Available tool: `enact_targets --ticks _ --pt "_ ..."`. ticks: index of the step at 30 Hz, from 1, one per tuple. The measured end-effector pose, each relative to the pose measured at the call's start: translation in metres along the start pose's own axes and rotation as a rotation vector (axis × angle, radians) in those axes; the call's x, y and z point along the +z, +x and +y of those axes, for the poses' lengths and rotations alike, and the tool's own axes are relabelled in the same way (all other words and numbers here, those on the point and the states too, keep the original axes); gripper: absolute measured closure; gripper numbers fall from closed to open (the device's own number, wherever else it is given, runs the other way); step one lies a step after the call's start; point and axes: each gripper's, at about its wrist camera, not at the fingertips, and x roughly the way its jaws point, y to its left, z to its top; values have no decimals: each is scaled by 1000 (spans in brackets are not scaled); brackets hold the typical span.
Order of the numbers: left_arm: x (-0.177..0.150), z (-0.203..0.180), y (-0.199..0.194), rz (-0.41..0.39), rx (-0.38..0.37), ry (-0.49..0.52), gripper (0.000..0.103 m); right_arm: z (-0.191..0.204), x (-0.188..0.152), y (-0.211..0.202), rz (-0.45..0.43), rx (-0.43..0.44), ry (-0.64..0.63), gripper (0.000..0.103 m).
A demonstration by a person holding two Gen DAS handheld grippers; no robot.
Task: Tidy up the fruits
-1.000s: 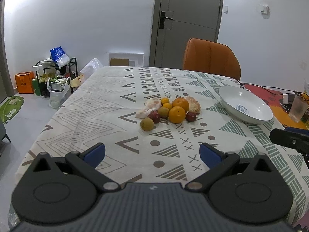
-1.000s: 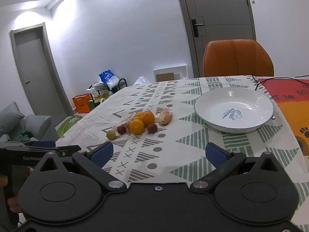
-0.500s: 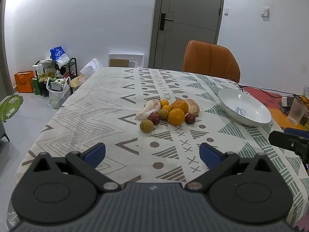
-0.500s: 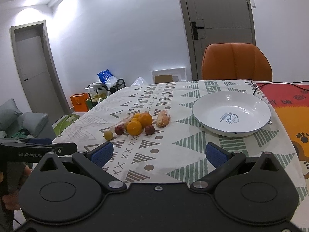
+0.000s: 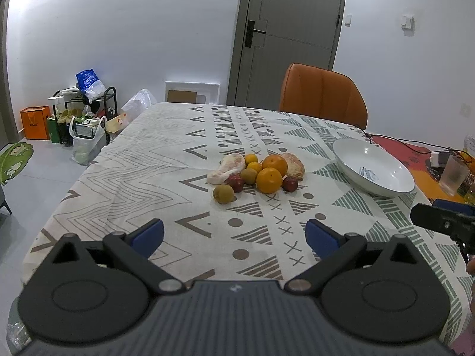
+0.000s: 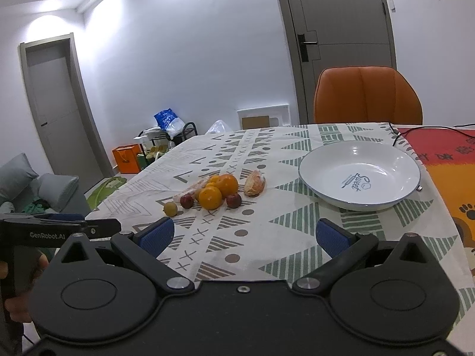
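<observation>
A pile of fruit lies mid-table: two oranges [image 5: 269, 179] [image 6: 210, 198], small tangerines, dark red plums [image 5: 290, 184], yellow-green round fruits [image 5: 223, 193] [image 6: 170, 208] and two wrapped peeled citrus pieces [image 5: 227, 168] [image 6: 254, 183]. An empty white bowl [image 5: 372, 170] [image 6: 359, 173] stands to the right of the pile. My left gripper [image 5: 234, 234] is open and empty, well short of the fruit. My right gripper [image 6: 243, 234] is open and empty, in front of the bowl and pile.
The table has a patterned cloth [image 5: 166, 160]. An orange chair [image 5: 322, 96] stands at the far edge. A red-orange mat [image 6: 445, 160], a cable and a clear cup [image 5: 452, 175] lie at the right. Bags and a rack [image 5: 83, 118] stand on the floor, left.
Both grippers have drifted slightly; the fruit and bowl have shifted a little in each view. Nothing on the table has moved and both grippers stay open.
</observation>
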Motion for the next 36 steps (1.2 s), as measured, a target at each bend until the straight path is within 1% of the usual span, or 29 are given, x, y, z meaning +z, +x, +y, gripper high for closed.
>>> enact_targets --ticks 11,17,24,30,32,34,36 --pt "2 -1 -2 -8 -8 -4 1 -1 0 0 0 -4 -6 0" --pt "2 -1 0 -22 -27 -2 2 0 -1 3 6 -7 -11 0" --pt "4 2 13 -9 -41 -12 2 -1 0 14 18 -31 -15 0" --pt "7 8 24 1 -51 -26 7 -3 3 27 28 -34 -12 0" --pt "9 10 28 5 -54 -34 10 -2 4 32 31 -34 -18 0" --pt "11 13 33 9 -58 -43 16 -2 5 37 32 -28 -23 0" --pt "13 16 38 15 -60 -49 18 -1 7 42 38 -15 -22 1"
